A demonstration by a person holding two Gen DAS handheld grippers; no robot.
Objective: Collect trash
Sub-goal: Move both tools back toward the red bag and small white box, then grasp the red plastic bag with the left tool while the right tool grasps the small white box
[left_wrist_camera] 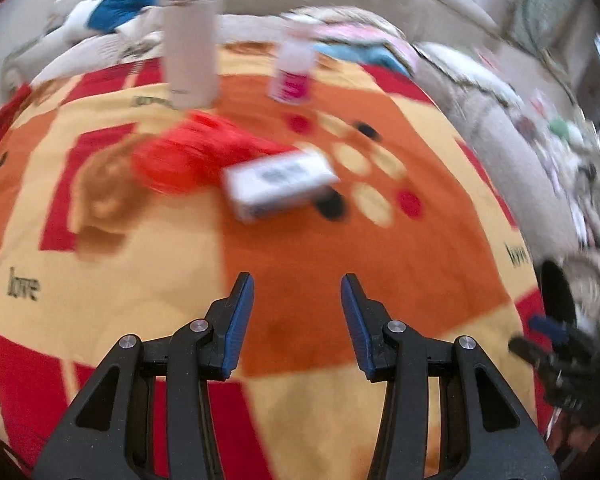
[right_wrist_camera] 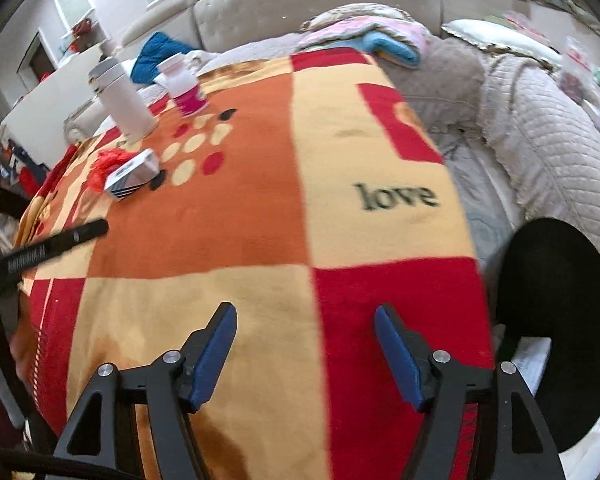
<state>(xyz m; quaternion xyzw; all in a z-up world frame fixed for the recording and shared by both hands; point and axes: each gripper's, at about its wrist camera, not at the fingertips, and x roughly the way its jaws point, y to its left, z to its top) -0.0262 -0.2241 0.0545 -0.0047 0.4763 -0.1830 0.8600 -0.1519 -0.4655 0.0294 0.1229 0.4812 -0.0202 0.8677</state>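
Bed (right_wrist_camera: 540, 152) w/ checked red-orange blanket (right_wrist_camera: 260, 220) fills both views. Black round bin (right_wrist_camera: 560, 320) at 4 o'clock in right view, off blanket edge. Trash at 10 o'clock there: white bottle (right_wrist_camera: 124, 100), pink-label bottle (right_wrist_camera: 186, 90), white box (right_wrist_camera: 134, 174) touching red wrapper (right_wrist_camera: 108, 164). Left gripper (left_wrist_camera: 297, 292) jaws part open, empty. Right gripper (right_wrist_camera: 305, 320) jaws wider, empty.

"love" printed in black on the blanket (right_wrist_camera: 380, 152), twice in left view

Daylight, bright and even; glare at one o'clock in left view. Motion blur throughout (worse in left view). Fisheye bending, dark vignetted corners.
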